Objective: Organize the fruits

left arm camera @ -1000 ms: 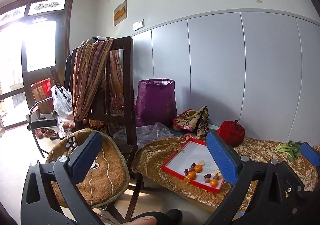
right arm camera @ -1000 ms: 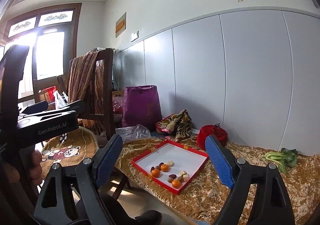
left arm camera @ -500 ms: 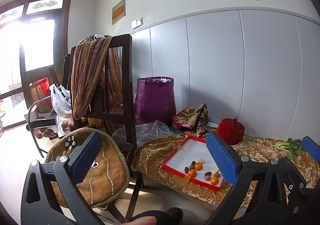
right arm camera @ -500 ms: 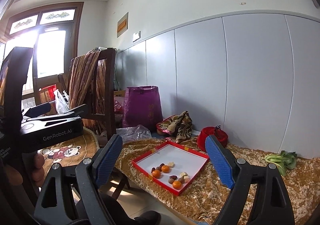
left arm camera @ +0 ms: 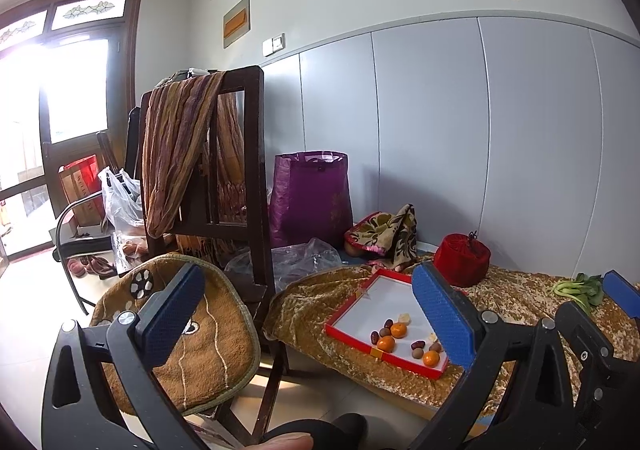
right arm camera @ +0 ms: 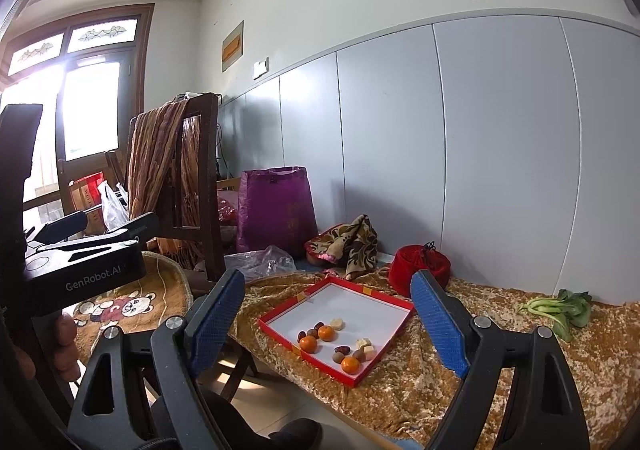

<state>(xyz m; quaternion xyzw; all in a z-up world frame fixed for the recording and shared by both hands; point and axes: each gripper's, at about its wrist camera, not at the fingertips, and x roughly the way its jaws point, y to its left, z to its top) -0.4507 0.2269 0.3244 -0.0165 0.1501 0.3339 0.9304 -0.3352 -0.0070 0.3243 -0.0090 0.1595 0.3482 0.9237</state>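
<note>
Both grippers held back from the low table (right arm camera: 500, 362), its gold crushed-velvet cover bare around the tray; left gripper (left arm camera: 312, 324) jaws spread wide, nothing between the blue pads; right gripper (right arm camera: 332, 324) jaws likewise wide apart and empty. Red-rimmed white tray (right arm camera: 362, 300) lies ahead of the right jaws, framed between them; from the left wrist it sits just inside the right-hand pad, which hides its far corner. Fruit all in the tray's near end: three small oranges (right arm camera: 309, 344), several dark red dates (right arm camera: 342, 349), pale chunks (right arm camera: 367, 346), loosely clustered, some touching. Beyond the right-hand pad, a red drawstring pouch (right arm camera: 416, 264) against the wall; further right, a bunch of leafy greens (right arm camera: 560, 310) on the cover. Left of the jaws, a dark wooden chair (left arm camera: 252, 177) draped with a striped scarf (left arm camera: 176, 153), bear-print cushion (left arm camera: 200, 342) on the seat; purple bag (left arm camera: 310, 197) behind. Only readable writing: "GenRobot.AI" on the left gripper's body, seen from the right wrist; a hand (right arm camera: 64, 346) grips its handle
</note>
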